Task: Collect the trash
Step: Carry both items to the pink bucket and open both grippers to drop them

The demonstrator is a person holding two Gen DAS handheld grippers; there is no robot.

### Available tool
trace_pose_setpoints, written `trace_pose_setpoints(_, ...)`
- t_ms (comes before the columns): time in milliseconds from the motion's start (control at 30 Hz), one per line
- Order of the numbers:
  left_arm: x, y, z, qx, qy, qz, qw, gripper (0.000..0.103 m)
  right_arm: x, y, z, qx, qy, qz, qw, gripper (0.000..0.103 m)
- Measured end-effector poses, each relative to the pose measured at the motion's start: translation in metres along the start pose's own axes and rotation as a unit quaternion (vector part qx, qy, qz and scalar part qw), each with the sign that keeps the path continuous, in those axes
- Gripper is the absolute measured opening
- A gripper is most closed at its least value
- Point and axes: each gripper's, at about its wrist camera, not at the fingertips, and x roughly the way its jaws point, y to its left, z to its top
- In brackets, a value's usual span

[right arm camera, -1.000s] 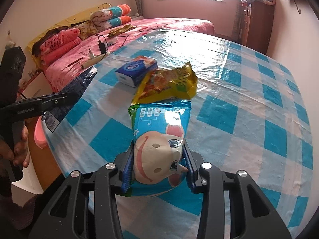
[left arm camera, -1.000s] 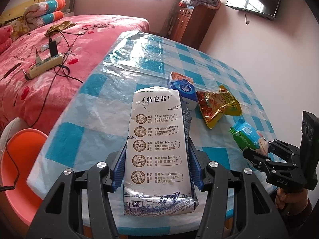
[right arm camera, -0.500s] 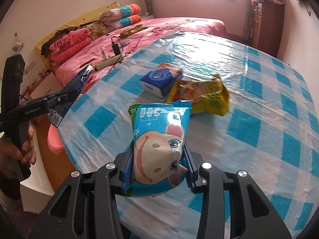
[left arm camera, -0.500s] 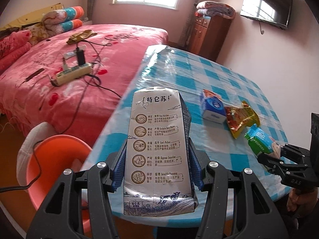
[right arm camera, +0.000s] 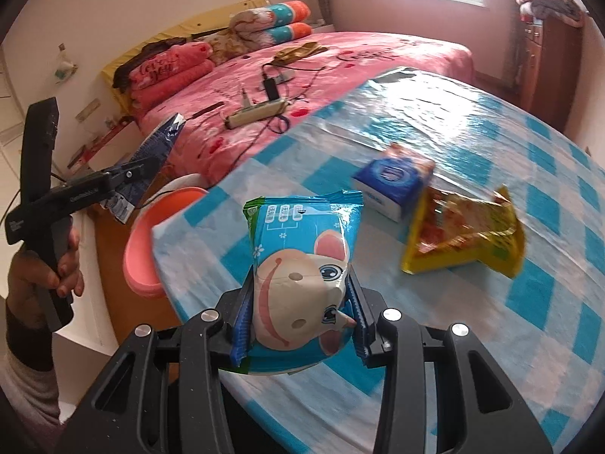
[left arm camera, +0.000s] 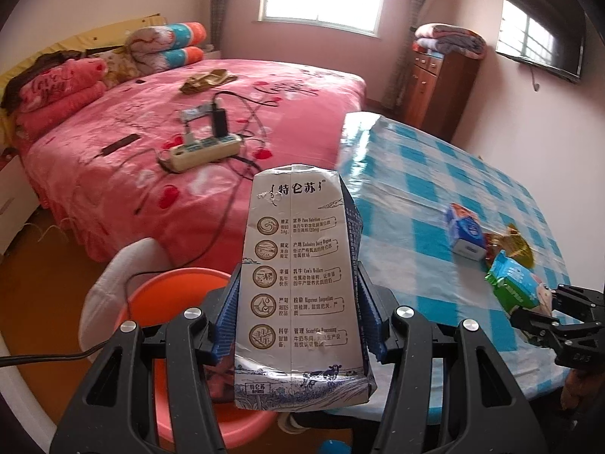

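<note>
From the left wrist: left gripper (left arm camera: 298, 325) clamped on a flattened milk carton (left arm camera: 300, 291), blue pads pressed against both long edges, printed white face up and tilted toward the camera. Beneath and to the left of the carton, an orange basin (left arm camera: 166, 295) on the floor, with a white cloth (left arm camera: 124, 268) draped over its far left rim and a black cable (left arm camera: 56, 357) trailing across it; inside mostly hidden by the carton and gripper, so contents cannot be told. To the right, a table with a blue-and-white checked cloth (left arm camera: 427, 196), carrying a small blue box (left arm camera: 465, 232) and a yellow snack bag (left arm camera: 512, 244) just beside it. At the near right edge, right gripper (left arm camera: 537, 310) closed on a blue snack packet (left arm camera: 516, 283). Behind, a pink bed (left arm camera: 151, 174) with a power strip (left arm camera: 204, 149) lying on it. From the right wrist: right gripper (right arm camera: 298, 310) pinching the blue snack packet (right arm camera: 302, 261) at its lower sides, cartoon face up, held above the near edge of the checked table (right arm camera: 472, 340). Farther on the cloth, the blue box (right arm camera: 393, 178) touching the yellow snack bag (right arm camera: 465, 238) to its right. At left, a hand (right arm camera: 49, 265) gripping the handle of the left gripper (right arm camera: 147, 174), the milk carton (right arm camera: 155, 159) seen edge-on between its fingers. Below that carton, the orange basin (right arm camera: 147, 234) partly tucked behind the table's left edge; only its rim and side shown, contents not visible.
</note>
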Motion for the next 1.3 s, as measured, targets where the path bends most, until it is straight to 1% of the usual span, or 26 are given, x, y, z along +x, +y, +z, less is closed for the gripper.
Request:
trace_pose_setpoints(367, 0.003, 0.043, -0.004, -0.011, 0.011, 0.058, 0.9982, 0.056, 0.027, 0.044, 0.026, -0.046, 0.015, 0.042, 0.998, 0.044)
trace_pose_setpoints(567, 0.006, 0.063, -0.008, -0.020, 0.017, 0.080, 0.9964, 0.056, 0.040, 0.075, 0.040, -0.076, 0.022, 0.067, 0.995, 0.044)
trace_pose_setpoints(667, 0.008, 0.075, -0.012, -0.024, 0.022, 0.099, 0.9946, 0.056, 0.048, 0.092, 0.047, -0.094, 0.027, 0.080, 0.992, 0.044)
trace_pose_setpoints(1100, 0.021, 0.116, -0.030, -0.050, 0.054, 0.130, 0.9888, 0.056, 0.088, 0.152, 0.065, -0.152, 0.050, 0.113, 0.981, 0.044)
trace_pose_setpoints(1300, 0.029, 0.129, -0.038, -0.056, 0.067, 0.139, 0.9865, 0.056, 0.107, 0.170, 0.069, -0.168, 0.062, 0.123, 0.976, 0.044)
